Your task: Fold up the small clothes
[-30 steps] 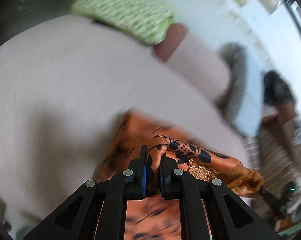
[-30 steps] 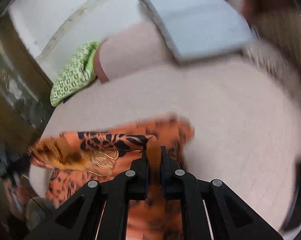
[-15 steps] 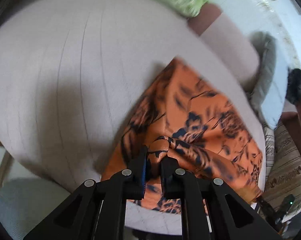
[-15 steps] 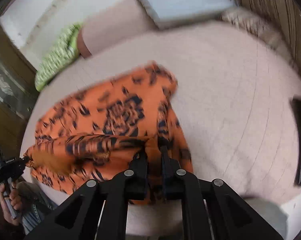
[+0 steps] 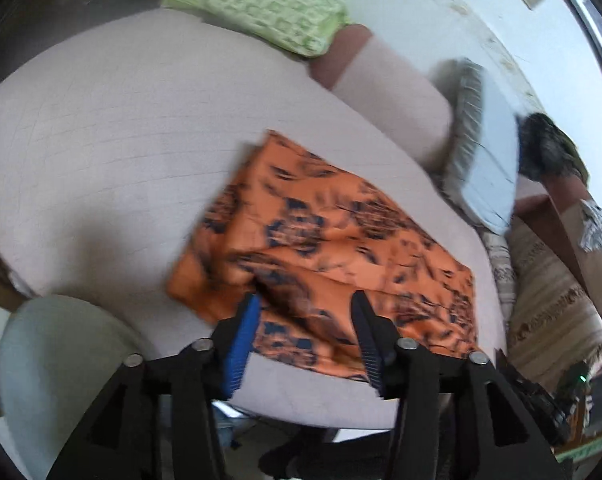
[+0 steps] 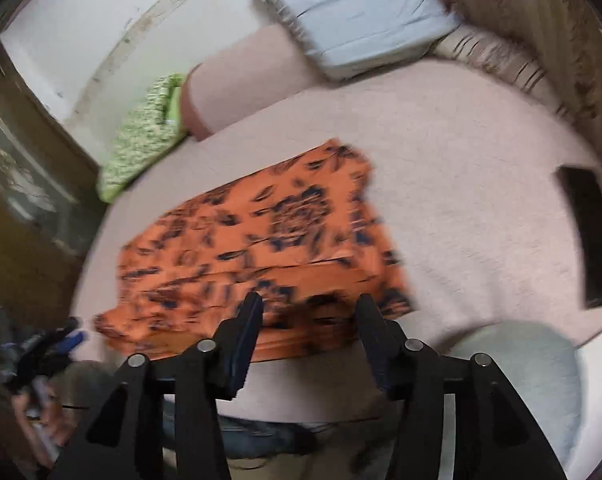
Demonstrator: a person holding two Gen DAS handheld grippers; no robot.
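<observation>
The left gripper (image 5: 305, 308) has its jaws coming apart, the blue-padded finger on one side and the black one on the other, and nothing is pinched between them; the near edge of the orange cloth (image 5: 325, 248) shows in the gap but the pads do not press on it. The right gripper (image 6: 307, 310) is the same: jaws spreading, the cloth's near hem visible between the fingers, no grip on it.

The orange cloth (image 6: 261, 240), printed with dark blue flowers and leaves, lies folded over on itself on the pale pink bed cover (image 5: 101, 128), close to the near edge of the bed. A fold line runs across it, with the upper layer lying over the lower one. Its outline is roughly rectangular, a little blurred in both views.

Beyond the cloth, toward the head of the bed, a pink bolster (image 6: 245, 76) lies across. A green patterned pillow (image 5: 257, 8) sits at one end of it and a light blue cushion (image 6: 357, 12) with a fringed edge at the other. A striped beige blanket (image 6: 513, 48) is bunched along the far right side in the right wrist view, and a flat dark rectangle (image 6: 593, 232) rests on the bed cover well apart from the cloth. A dark wooden cabinet (image 6: 17, 184) stands on the left of that view
</observation>
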